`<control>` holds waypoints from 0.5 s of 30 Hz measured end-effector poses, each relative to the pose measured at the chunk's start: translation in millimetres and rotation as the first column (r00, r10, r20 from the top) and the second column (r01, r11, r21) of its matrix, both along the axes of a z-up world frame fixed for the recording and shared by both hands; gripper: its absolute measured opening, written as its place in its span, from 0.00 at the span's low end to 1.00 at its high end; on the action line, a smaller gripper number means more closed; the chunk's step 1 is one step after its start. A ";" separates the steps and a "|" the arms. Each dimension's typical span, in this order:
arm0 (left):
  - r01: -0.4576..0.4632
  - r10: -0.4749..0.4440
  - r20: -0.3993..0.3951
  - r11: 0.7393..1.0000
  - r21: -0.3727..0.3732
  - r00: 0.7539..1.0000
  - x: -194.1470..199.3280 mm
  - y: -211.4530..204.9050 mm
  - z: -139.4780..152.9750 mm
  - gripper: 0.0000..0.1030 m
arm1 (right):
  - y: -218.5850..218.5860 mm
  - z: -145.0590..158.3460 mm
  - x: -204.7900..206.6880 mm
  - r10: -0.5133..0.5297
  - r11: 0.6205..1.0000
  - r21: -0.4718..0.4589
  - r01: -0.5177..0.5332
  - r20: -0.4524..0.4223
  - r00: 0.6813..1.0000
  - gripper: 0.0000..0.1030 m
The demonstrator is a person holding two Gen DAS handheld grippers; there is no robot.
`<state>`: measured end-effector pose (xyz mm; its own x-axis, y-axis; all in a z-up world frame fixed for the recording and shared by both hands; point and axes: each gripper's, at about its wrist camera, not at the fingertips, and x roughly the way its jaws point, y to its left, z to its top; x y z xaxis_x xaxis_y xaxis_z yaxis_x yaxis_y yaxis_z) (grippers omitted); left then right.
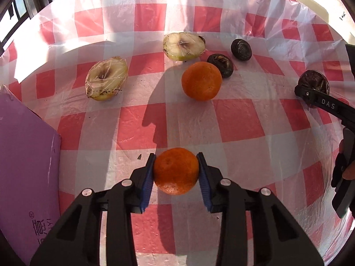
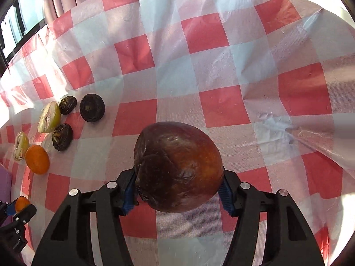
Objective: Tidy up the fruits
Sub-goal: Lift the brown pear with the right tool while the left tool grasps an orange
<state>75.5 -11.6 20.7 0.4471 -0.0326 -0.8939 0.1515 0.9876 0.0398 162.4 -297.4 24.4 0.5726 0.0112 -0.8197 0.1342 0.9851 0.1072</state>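
The small round orange mandarin (image 1: 176, 171) sits pinched between the blue pads of the left hand-held gripper (image 1: 175, 173), just off the red-and-white checked plastic cloth on the bench (image 1: 239, 119). Its twin, a second orange mandarin (image 1: 201, 81), lies straight ahead of those fingers, so pairing them looks like a plain forward reach. Over on the right, the right hand-held gripper (image 2: 179, 188) is clamped on a big glossy dark reddish-brown fruit (image 2: 178, 168), with open cloth ahead of it. Two film-wrapped pale fruit halves (image 1: 107, 79) and wrinkled dark fruits (image 1: 220, 65) cluster beyond. White letters "DAS" show on the right gripper's finger; the purple box (image 1: 26, 166) carries print I can't read.
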 end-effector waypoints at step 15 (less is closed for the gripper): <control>0.126 -0.130 -0.032 0.987 -0.101 0.991 -122.9 16.0 13.4 0.36 | 67.4 9.1 -167.0 0.115 0.992 0.064 -0.108 -0.131 0.985 0.57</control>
